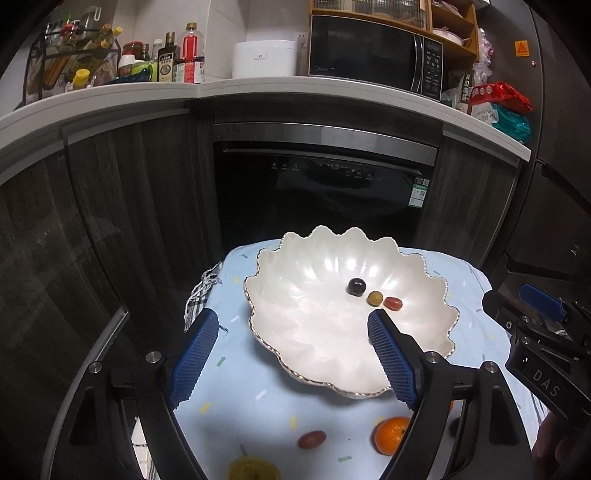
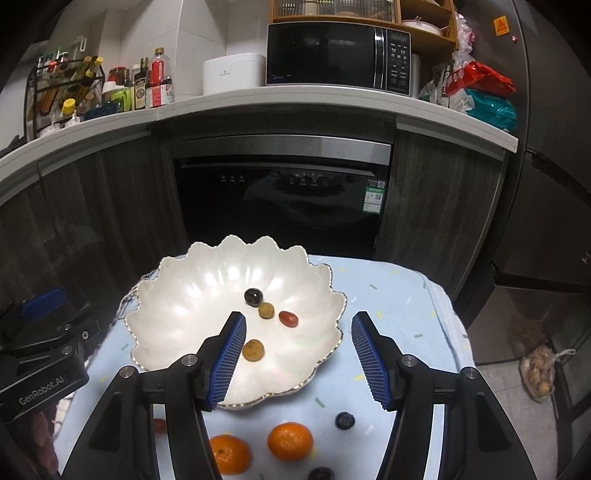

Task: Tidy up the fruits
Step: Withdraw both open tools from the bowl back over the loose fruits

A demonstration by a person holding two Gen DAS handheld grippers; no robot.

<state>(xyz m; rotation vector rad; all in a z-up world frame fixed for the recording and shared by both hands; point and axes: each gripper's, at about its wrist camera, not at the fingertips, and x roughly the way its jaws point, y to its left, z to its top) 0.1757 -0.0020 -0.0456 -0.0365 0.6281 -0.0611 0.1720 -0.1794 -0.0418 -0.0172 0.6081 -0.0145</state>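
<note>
Just behind right hand-held gripper (image 2: 297, 354): shell bowl (image 2: 177, 295).

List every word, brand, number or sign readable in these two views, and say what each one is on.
"GenRobot.AI": body of the left gripper, seen from the right wrist.
"DAS": body of the right gripper, seen from the left wrist; the rest is cut off.
Orange triangle sticker: on the fridge, wording unreadable.
Microwave panel, dishwasher sticker and buttons, bottle labels, snack bags: too small or blurred.

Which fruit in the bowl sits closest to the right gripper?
The yellow-brown one beside the right gripper's left finger, alone near the bowl's front. The dark, olive and red three cluster farther back.
</note>
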